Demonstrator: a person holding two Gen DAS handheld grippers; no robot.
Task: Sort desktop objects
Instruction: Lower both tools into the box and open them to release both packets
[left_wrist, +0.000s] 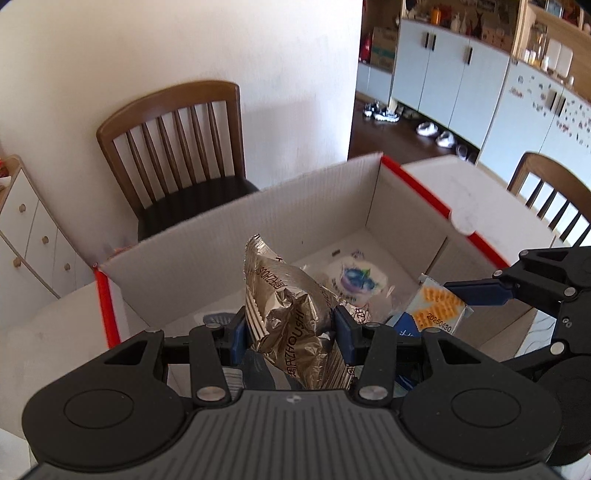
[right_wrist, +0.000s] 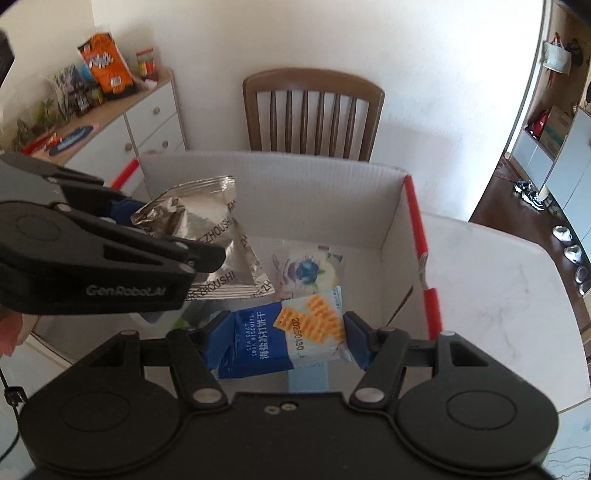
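Above the open cardboard box (right_wrist: 295, 192) on the desk (right_wrist: 491, 280), the left gripper (left_wrist: 291, 328) is clamping a silver foil snack bag (left_wrist: 291, 314), while the right gripper (right_wrist: 284, 336) is pinching a blue biscuit packet (right_wrist: 284, 332).

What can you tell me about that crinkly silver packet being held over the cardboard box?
The silver packet is a sealed snack pouch of shiny, creased foil with dark lettering and striped, crimped ends. The left tool pinches it across the middle between two blue pads, denting the foil, so it stands roughly on end, top edge tilted. It hangs over the open cardboard box, above a blueberry-printed packet on the box floor. Only the pads seem to touch it; the blue biscuit packet in the right tool sits close beside it.
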